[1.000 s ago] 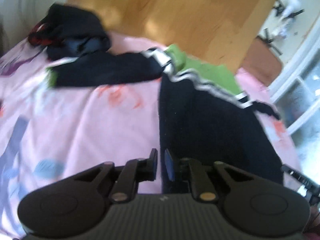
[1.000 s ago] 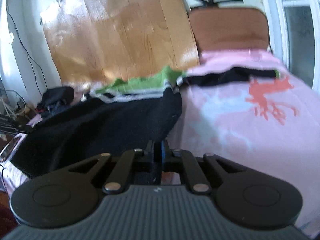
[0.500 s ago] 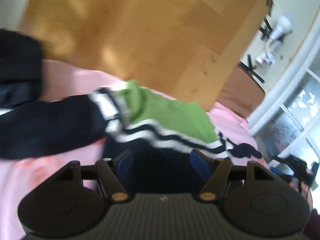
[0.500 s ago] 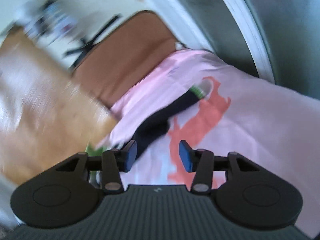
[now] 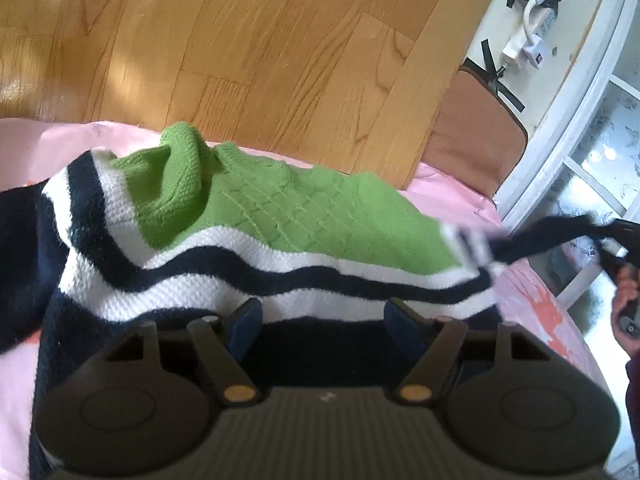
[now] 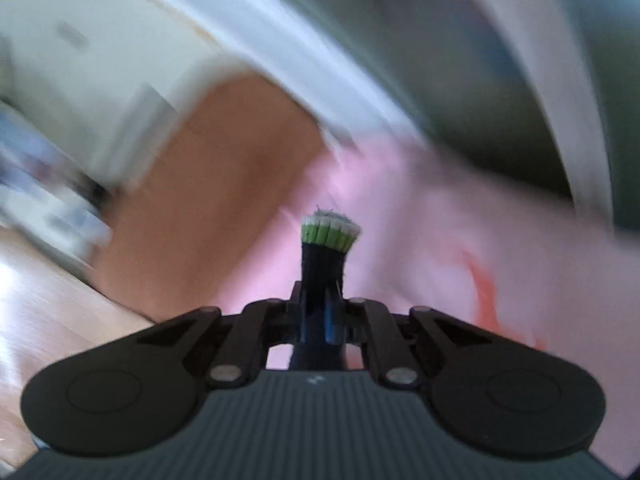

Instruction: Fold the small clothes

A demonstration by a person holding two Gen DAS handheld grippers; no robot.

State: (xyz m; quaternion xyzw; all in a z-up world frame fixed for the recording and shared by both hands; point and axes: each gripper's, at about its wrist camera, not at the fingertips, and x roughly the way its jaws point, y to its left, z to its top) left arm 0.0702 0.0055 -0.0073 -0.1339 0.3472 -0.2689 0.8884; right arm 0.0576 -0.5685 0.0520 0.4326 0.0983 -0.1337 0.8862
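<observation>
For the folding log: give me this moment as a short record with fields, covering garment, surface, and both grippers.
garment: knit sweater, green top, white and navy stripes, navy body
surface: pink bedsheet
right gripper: has just closed on the sleeve, green-and-white cuff sticking out past the fingertips
left gripper: open above the navy body, gripping nothing
sleeve state: pulled out sideways from the sweater

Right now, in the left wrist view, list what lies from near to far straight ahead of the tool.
Left tool, open → sweater's navy body → white and navy stripes → green knit top → pink bedsheet edge → wooden floor.
</observation>
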